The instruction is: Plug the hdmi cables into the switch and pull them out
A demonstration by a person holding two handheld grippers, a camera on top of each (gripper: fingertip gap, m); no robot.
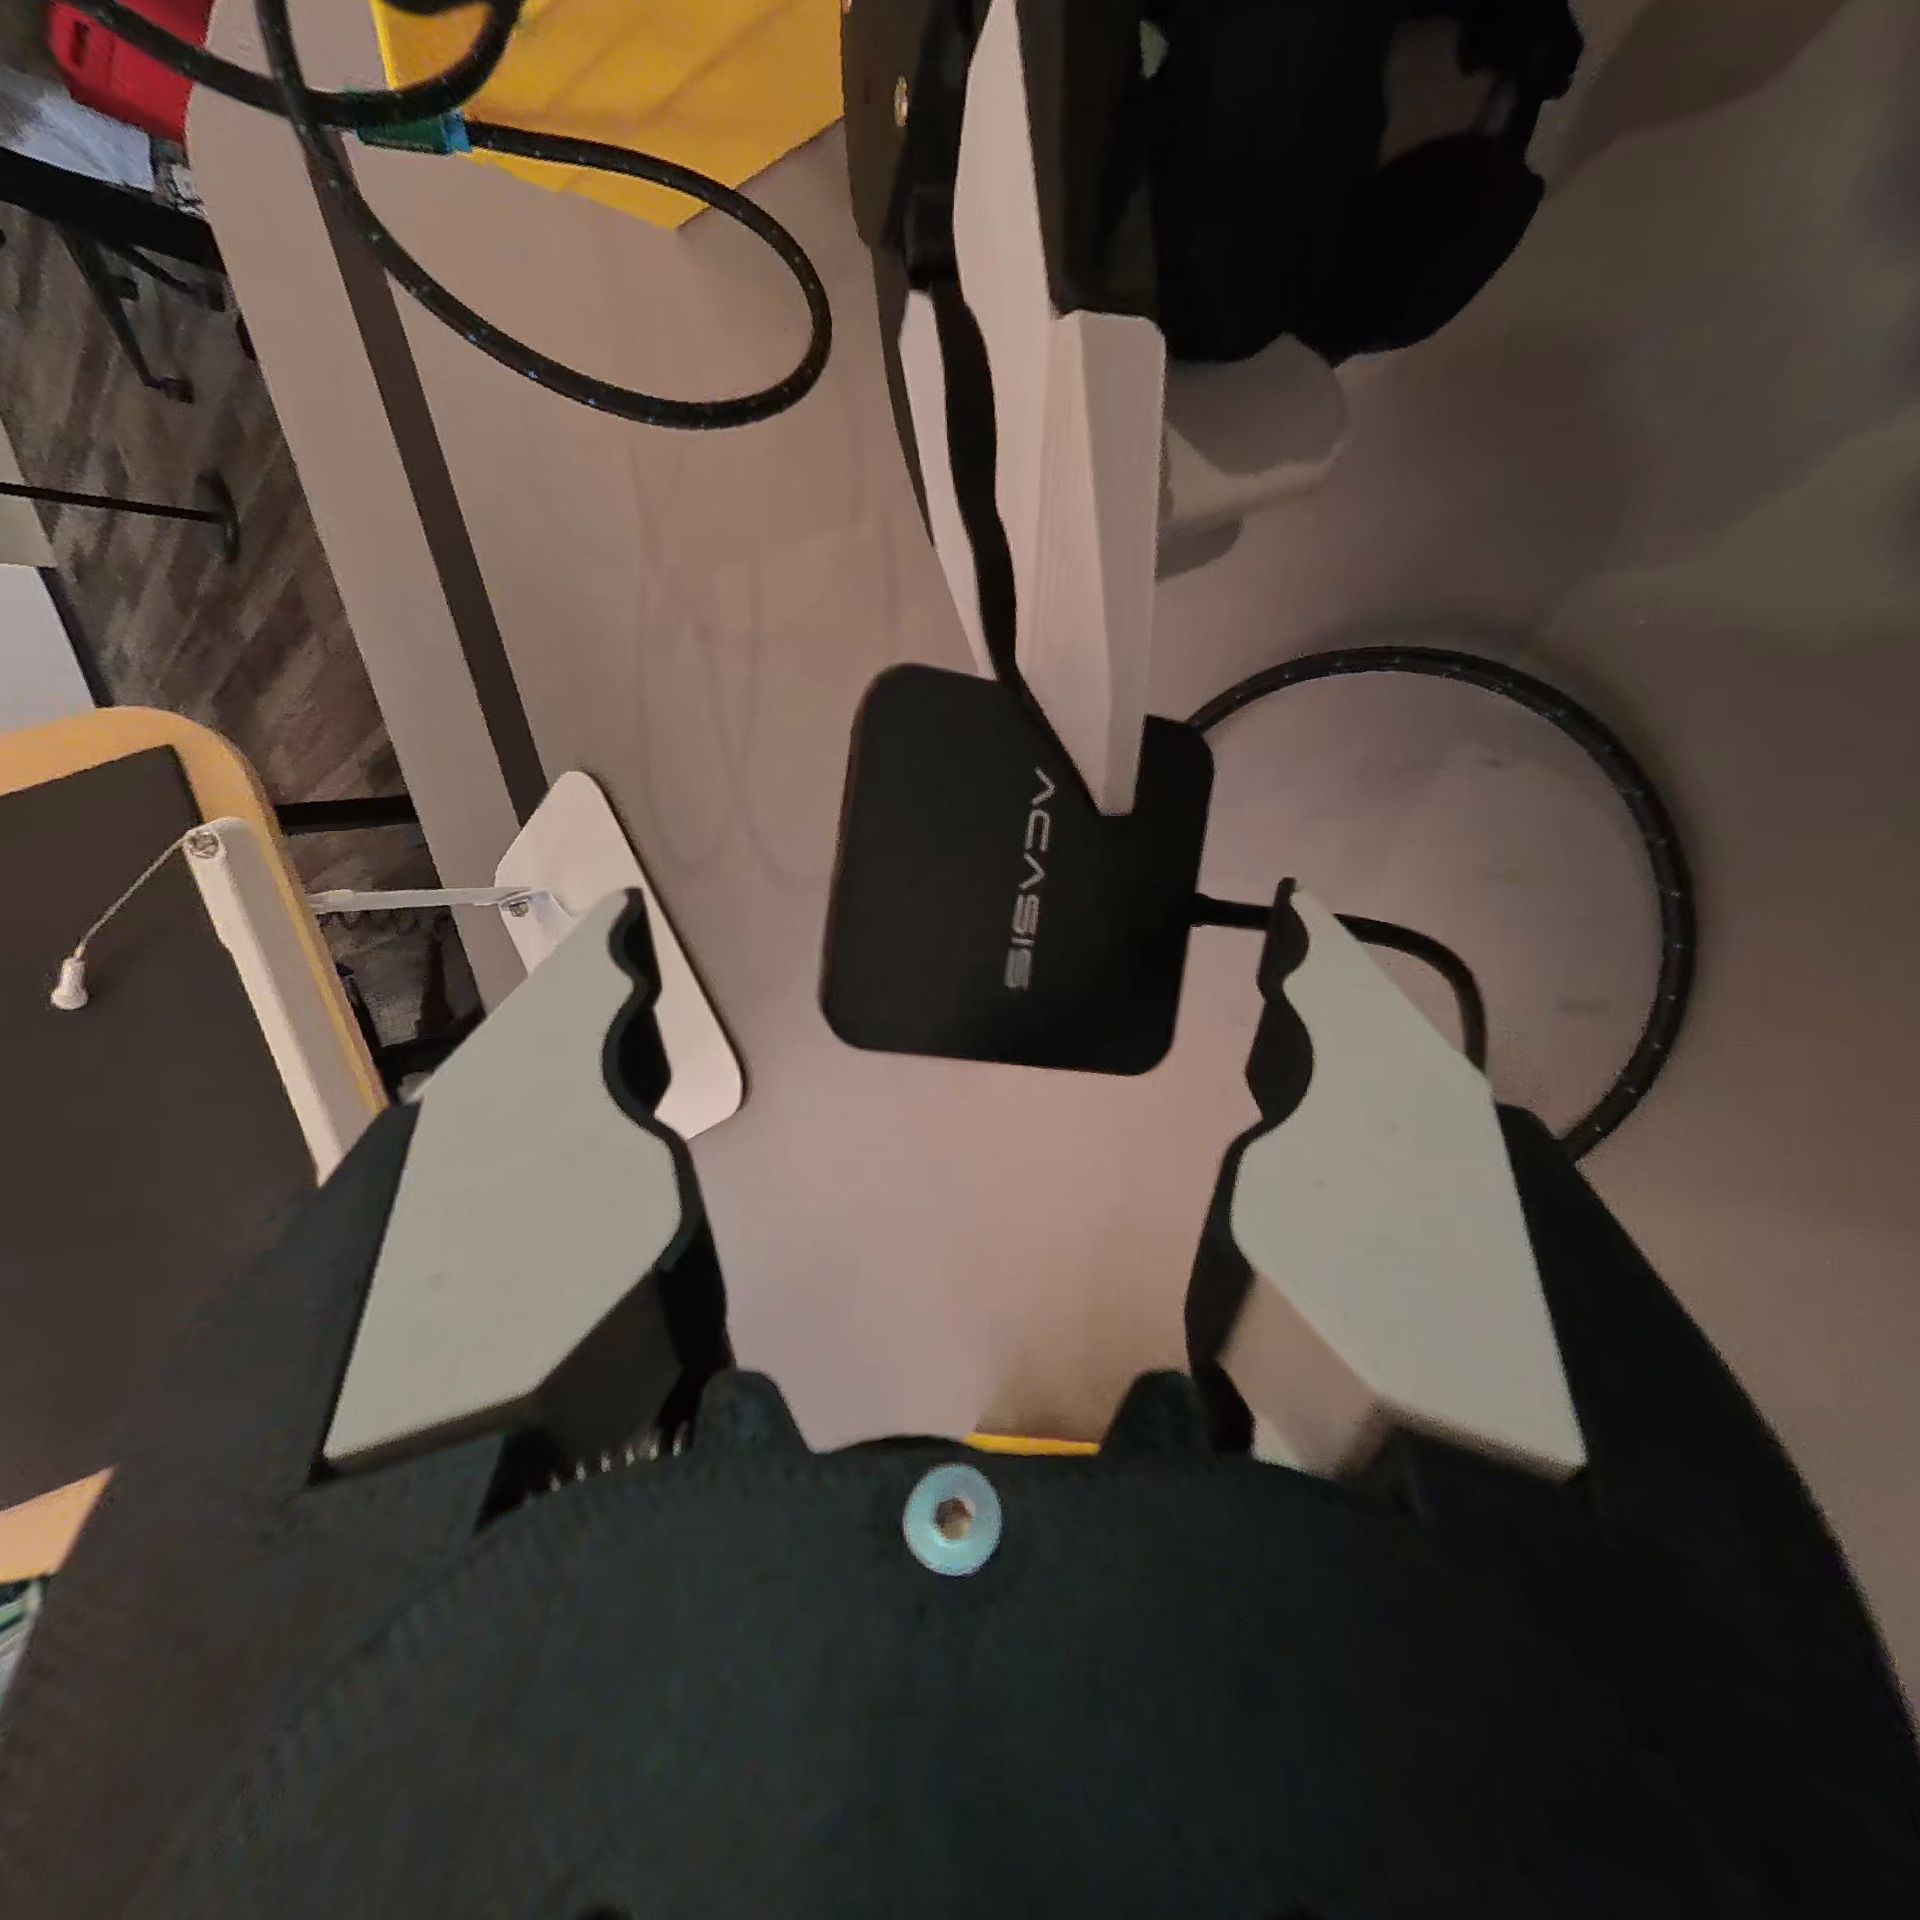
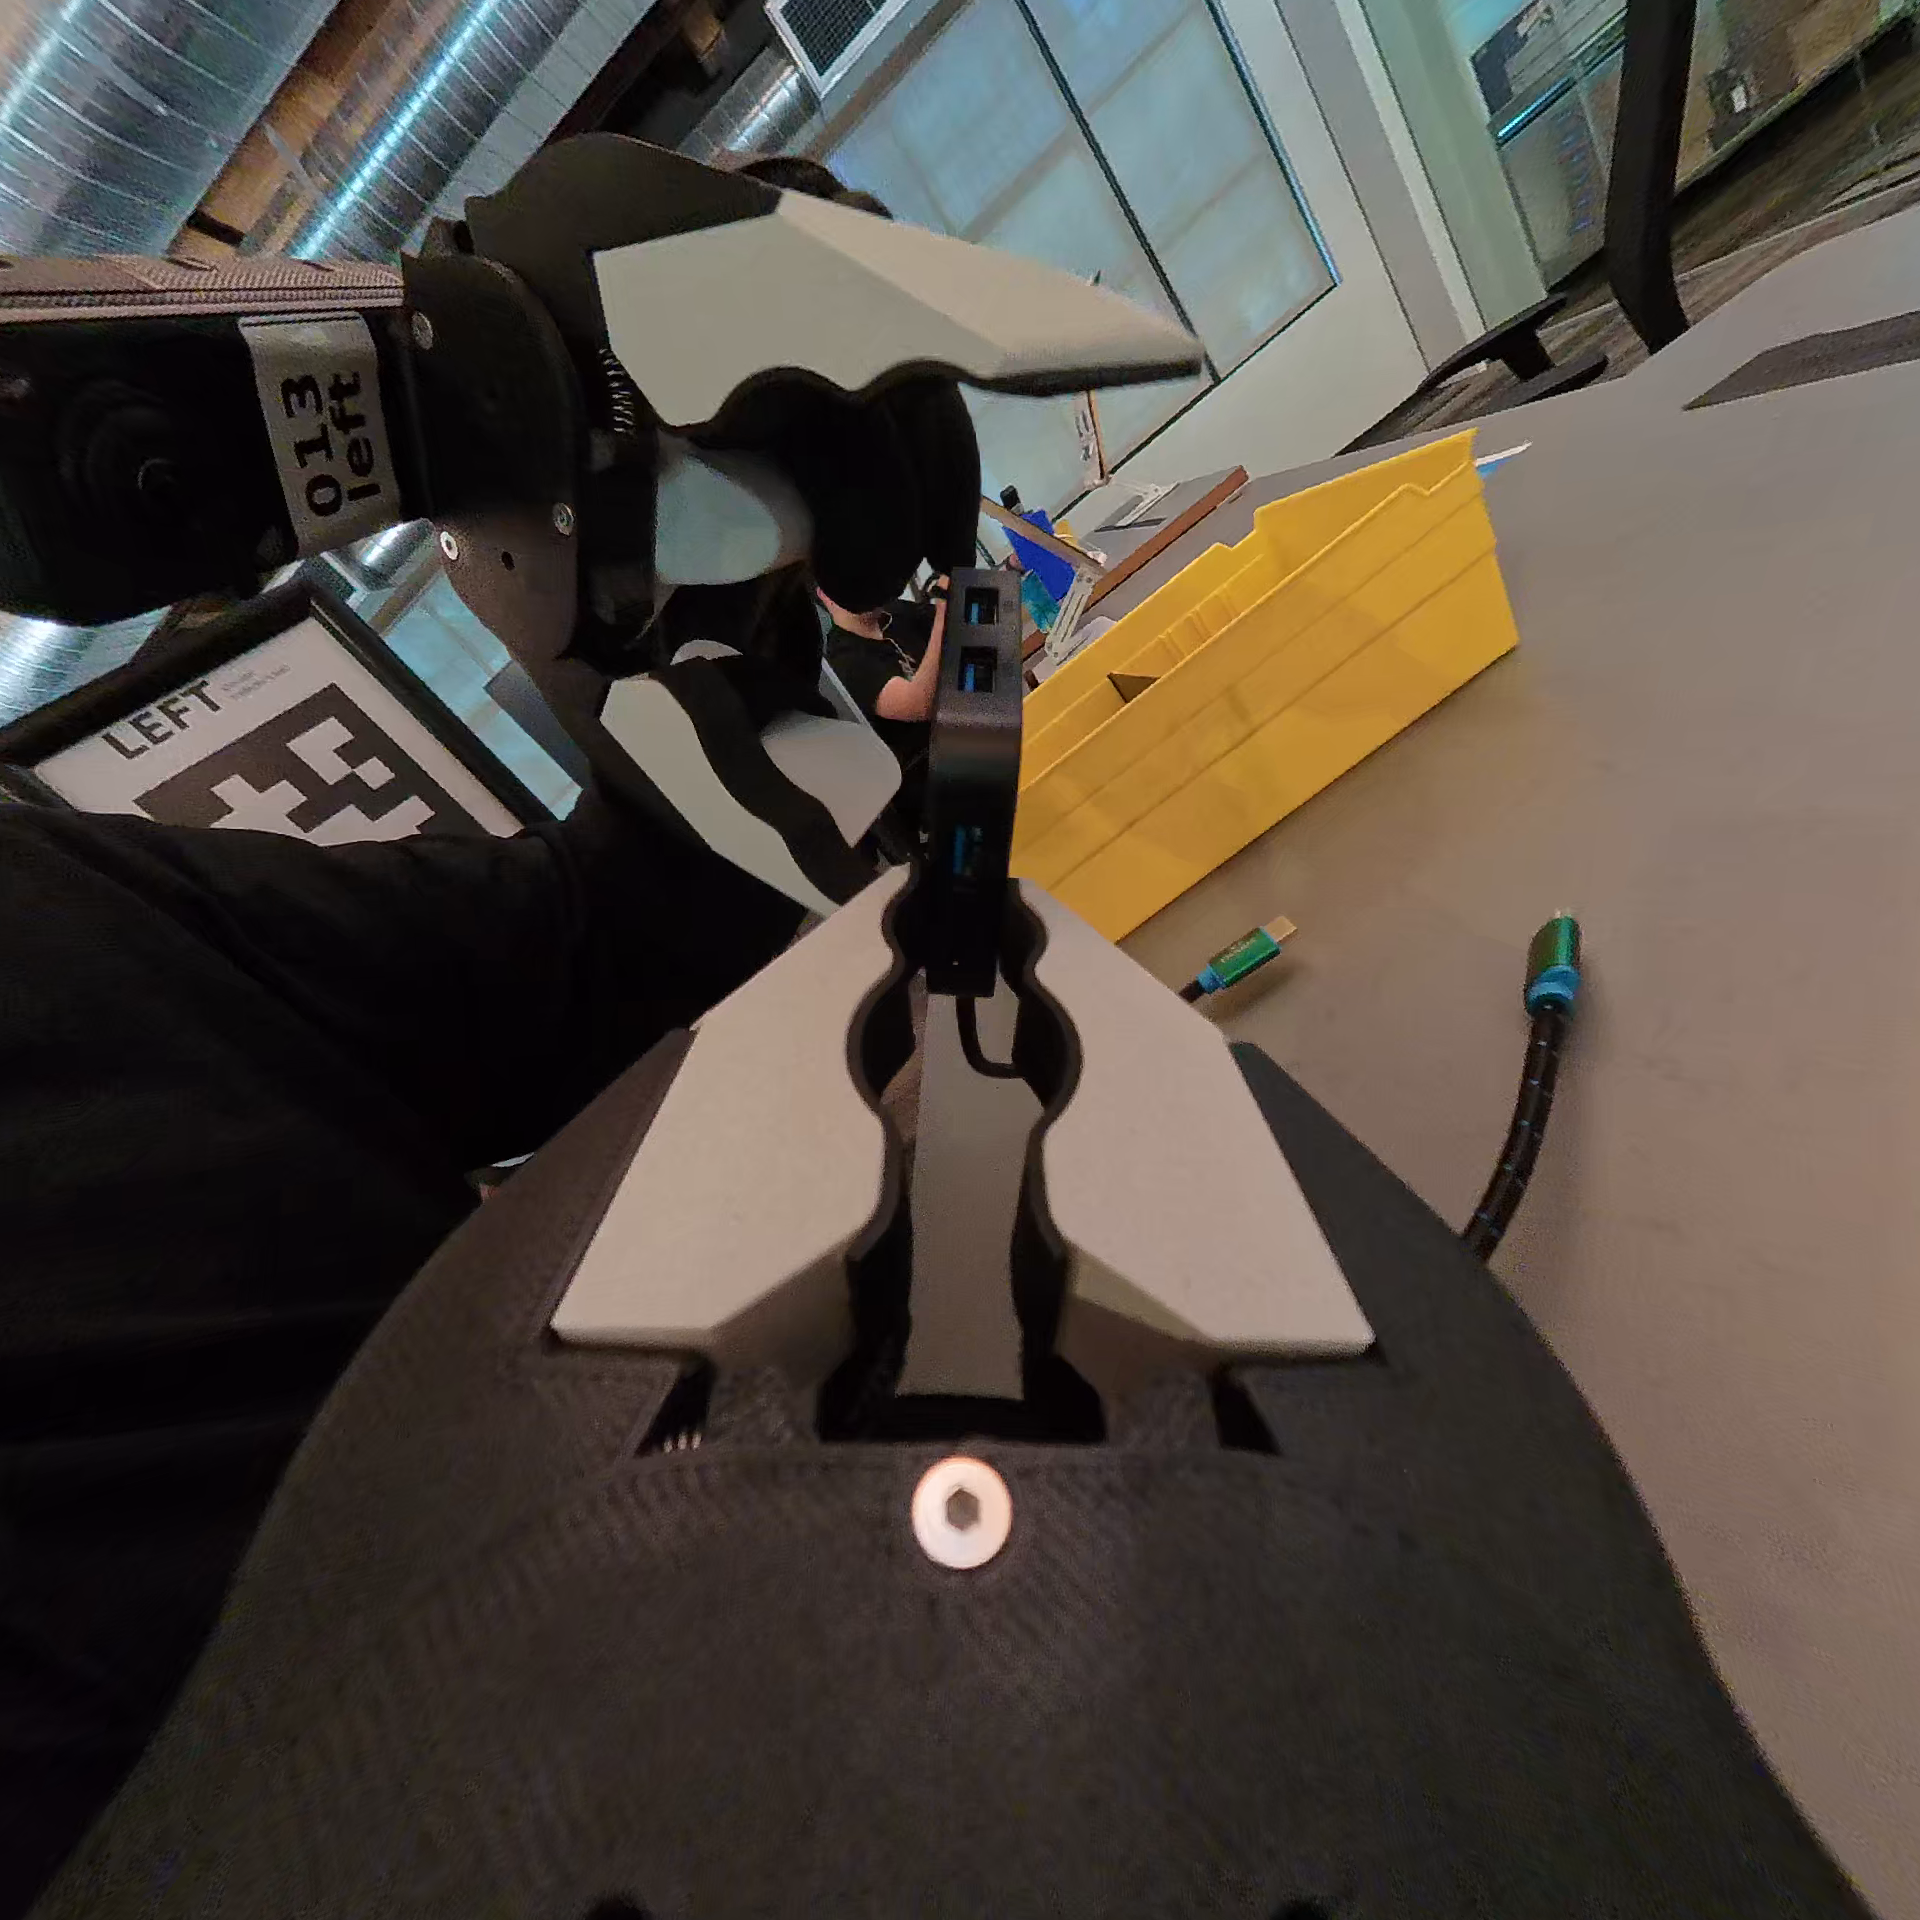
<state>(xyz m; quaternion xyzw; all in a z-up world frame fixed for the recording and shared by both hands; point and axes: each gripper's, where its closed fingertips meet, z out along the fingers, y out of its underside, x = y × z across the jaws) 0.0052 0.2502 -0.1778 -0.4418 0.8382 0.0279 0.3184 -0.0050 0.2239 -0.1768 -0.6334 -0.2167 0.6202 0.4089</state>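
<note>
Left gripper (image 1: 956, 997) hangs wide open above the grey tabletop (image 1: 935, 1226), nothing between its fingers. Just ahead of it, the switch (image 1: 1013, 873): a flat black square with rounded corners, pale lettering on top, blue ports along its edge (image 2: 971, 748). Right gripper (image 2: 961, 935) is clamped on it, holding it up. Over to the right, two green-and-blue plugs (image 2: 1242, 961) on braided black cable (image 2: 1512, 1132) lie loose near a yellow bin (image 2: 1278, 675).
</note>
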